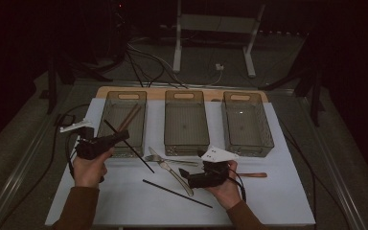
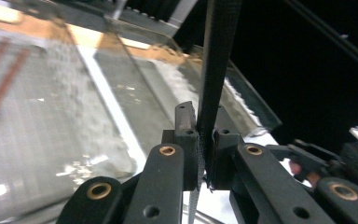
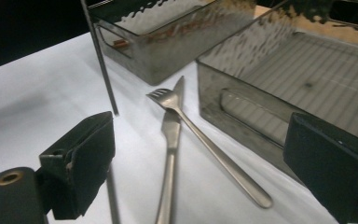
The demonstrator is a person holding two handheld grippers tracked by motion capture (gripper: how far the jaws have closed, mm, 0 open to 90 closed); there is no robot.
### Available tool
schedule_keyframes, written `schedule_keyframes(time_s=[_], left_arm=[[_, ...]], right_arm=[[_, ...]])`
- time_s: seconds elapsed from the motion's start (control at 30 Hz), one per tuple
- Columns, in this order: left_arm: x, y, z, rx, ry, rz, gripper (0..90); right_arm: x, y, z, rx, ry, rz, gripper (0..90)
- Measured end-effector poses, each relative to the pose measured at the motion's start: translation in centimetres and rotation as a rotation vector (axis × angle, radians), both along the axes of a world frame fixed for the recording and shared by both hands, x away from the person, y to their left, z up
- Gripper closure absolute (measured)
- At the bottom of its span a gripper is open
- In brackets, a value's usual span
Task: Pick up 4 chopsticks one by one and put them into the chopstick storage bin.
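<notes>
The fork [image 3: 205, 135] and knife [image 3: 170, 154] are showing smooth, brushed metal with a soft gleam. At twelve o'clock from them, the three bins [image 1: 186, 122] are looking like smoky, translucent plastic with a rippled, glossy wall. The black chopstick [image 2: 216, 70] is appearing matt. The white sheet [image 1: 268, 201] underneath is looking smooth and matt, over a pale wooden board [image 1: 155, 91].

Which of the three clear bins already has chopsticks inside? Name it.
The left bin: two brown chopsticks lie in it. The middle bin and right bin hold nothing.
</notes>
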State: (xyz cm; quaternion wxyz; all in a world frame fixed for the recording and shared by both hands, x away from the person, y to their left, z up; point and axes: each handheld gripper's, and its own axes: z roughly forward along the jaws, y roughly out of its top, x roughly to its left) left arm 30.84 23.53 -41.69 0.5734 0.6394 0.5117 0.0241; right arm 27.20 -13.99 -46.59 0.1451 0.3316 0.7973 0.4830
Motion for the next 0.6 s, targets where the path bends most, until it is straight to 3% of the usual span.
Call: schedule_keyframes(time_s=[0.23, 0.53, 0.6], left_arm=[[1.5, 1.7, 0.5, 0.045, 0.026, 0.05, 86.6], [3.9, 1.9, 0.8, 0.107, 0.048, 0.087, 86.5], [4.4, 2.0, 0.9, 0.104, 0.049, 0.098, 86.5]], right_arm=[[0.0, -1.1, 0.0, -0.009, -0.005, -0.019, 8.4], [0.1, -2.9, -0.2, -0.024, 0.0, -0.043, 7.8], [0.1, -3.4, -0.3, -0.027, 0.0, -0.052, 7.7]])
